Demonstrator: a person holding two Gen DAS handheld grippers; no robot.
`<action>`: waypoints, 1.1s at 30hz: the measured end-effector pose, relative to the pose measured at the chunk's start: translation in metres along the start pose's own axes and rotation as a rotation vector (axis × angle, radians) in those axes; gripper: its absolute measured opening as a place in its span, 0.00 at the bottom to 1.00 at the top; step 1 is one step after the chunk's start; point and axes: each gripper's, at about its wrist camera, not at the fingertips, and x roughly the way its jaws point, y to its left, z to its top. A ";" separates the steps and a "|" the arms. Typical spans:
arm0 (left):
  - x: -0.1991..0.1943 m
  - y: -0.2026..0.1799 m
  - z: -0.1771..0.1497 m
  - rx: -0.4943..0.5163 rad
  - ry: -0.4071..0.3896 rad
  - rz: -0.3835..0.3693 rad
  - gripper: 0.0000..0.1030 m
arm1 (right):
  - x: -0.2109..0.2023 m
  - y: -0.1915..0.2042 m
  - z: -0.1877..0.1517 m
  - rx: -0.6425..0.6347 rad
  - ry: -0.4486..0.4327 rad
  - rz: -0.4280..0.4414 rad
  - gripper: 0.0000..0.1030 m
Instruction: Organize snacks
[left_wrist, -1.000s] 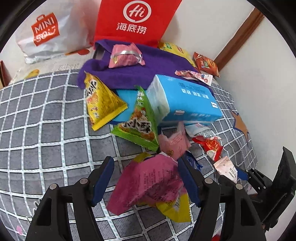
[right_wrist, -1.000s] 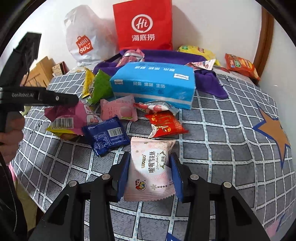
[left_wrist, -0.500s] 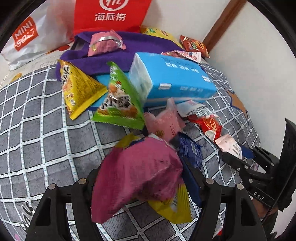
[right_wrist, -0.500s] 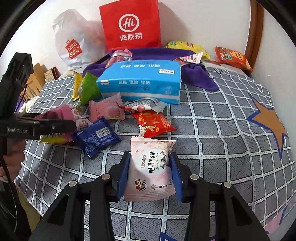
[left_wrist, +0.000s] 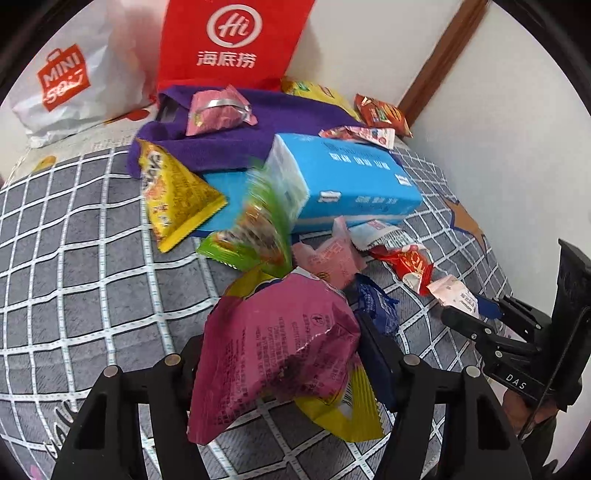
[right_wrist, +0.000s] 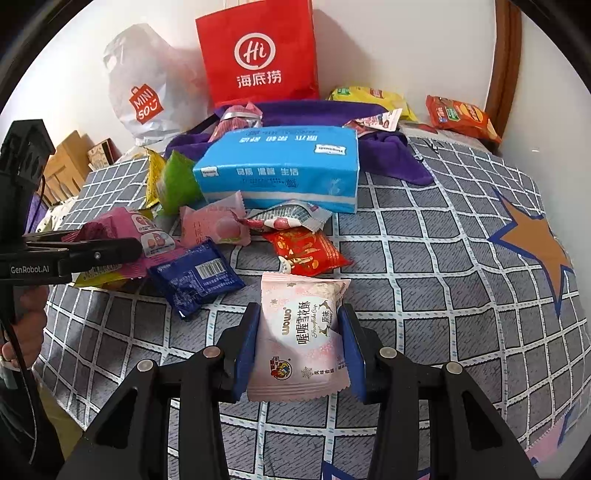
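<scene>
My left gripper (left_wrist: 284, 354) is shut on a magenta snack bag (left_wrist: 273, 343) and holds it over a yellow packet (left_wrist: 343, 413); it also shows in the right wrist view (right_wrist: 125, 232). My right gripper (right_wrist: 299, 343) is shut on a pale pink snack pack (right_wrist: 299, 339) just above the checked cloth. A green bag (left_wrist: 255, 229), a yellow triangular bag (left_wrist: 173, 195), a pink packet (left_wrist: 328, 258), a red packet (left_wrist: 406, 262) and a dark blue packet (right_wrist: 195, 277) lie loose in front of a blue tissue pack (left_wrist: 343, 177).
A red Hi paper bag (right_wrist: 258, 55) and a white Miniso bag (right_wrist: 147, 88) stand against the back wall. A purple towel (left_wrist: 236, 136) holds a pink pouch (left_wrist: 218, 110). Orange and yellow packs (right_wrist: 458, 114) lie at the back right corner.
My left gripper closed on the magenta bag and lifted it. The green bag tipped and blurs now. The right gripper keeps its pink pack and moved slightly forward.
</scene>
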 end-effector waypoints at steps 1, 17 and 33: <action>-0.002 0.002 0.000 -0.007 -0.005 0.000 0.63 | -0.002 0.000 0.000 0.000 -0.006 0.004 0.41; -0.039 0.011 0.001 -0.067 -0.069 -0.009 0.63 | -0.024 0.000 0.008 0.039 -0.066 0.031 0.41; -0.061 -0.011 0.054 -0.046 -0.131 0.002 0.63 | -0.044 0.000 0.077 0.001 -0.151 -0.018 0.41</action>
